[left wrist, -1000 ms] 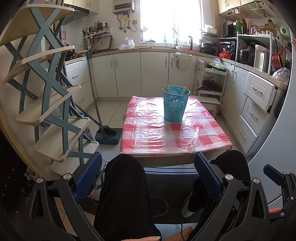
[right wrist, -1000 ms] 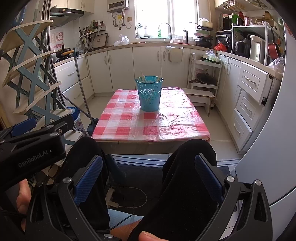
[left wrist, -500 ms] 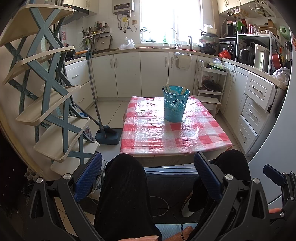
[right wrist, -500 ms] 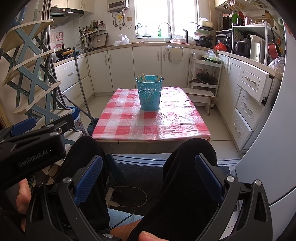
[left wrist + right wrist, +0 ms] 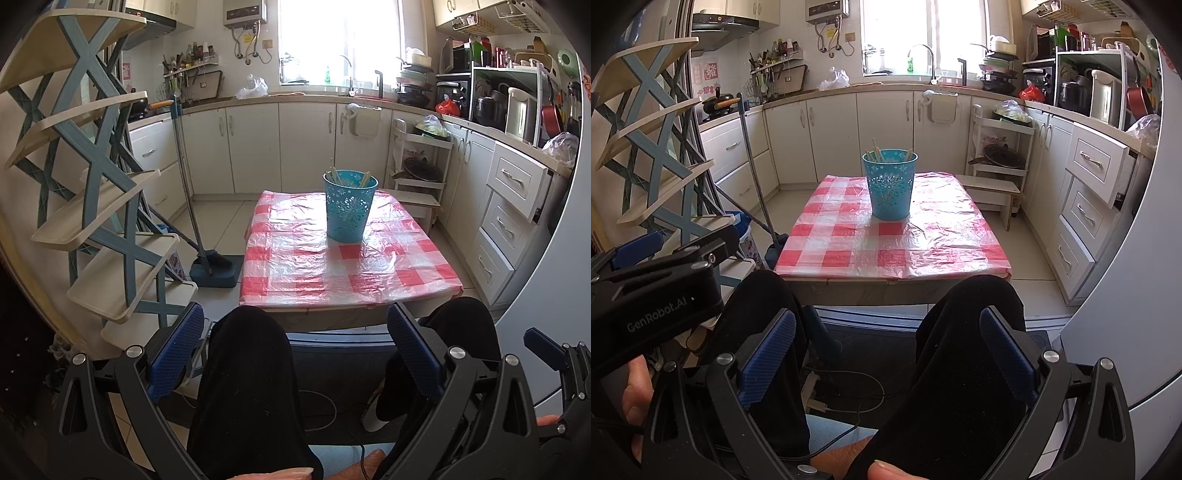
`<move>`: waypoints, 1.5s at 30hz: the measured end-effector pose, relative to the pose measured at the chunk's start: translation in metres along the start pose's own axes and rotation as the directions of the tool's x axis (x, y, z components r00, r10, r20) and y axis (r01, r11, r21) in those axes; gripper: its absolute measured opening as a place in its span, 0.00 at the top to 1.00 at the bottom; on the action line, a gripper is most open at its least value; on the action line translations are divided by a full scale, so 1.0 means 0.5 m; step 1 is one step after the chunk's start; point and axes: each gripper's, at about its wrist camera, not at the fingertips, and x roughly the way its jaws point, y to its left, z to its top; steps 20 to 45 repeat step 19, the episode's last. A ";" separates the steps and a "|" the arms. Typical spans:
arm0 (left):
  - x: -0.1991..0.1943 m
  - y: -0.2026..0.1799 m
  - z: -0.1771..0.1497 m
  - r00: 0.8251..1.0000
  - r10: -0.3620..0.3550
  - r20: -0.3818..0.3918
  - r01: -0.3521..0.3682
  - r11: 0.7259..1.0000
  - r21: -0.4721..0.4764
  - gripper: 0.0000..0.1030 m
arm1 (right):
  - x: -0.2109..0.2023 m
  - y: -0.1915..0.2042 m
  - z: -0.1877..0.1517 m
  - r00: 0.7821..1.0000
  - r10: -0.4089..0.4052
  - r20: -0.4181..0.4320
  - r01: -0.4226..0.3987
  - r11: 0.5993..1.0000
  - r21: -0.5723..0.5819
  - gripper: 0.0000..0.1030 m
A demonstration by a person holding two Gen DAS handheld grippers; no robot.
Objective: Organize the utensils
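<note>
The blue cup (image 5: pixel 350 205) stands upright on the table (image 5: pixel 295 266), centre of both frames, with thin pale sticks (image 5: pixel 334 173) (chopsticks, probably) poking above its rim. They look light, stiff and slick; grip them high, near the exposed tips. Left tool (image 5: pixel 295 354) and right tool (image 5: pixel 886 354) sit low in frame, fingers apart, holding nothing.
</note>
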 end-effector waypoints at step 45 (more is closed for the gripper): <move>-0.026 0.018 0.001 0.996 0.021 0.087 -0.022 1.000 0.016 0.07 | -0.005 -0.013 -0.005 1.000 -0.012 0.021 0.012 1.000 -0.006 0.07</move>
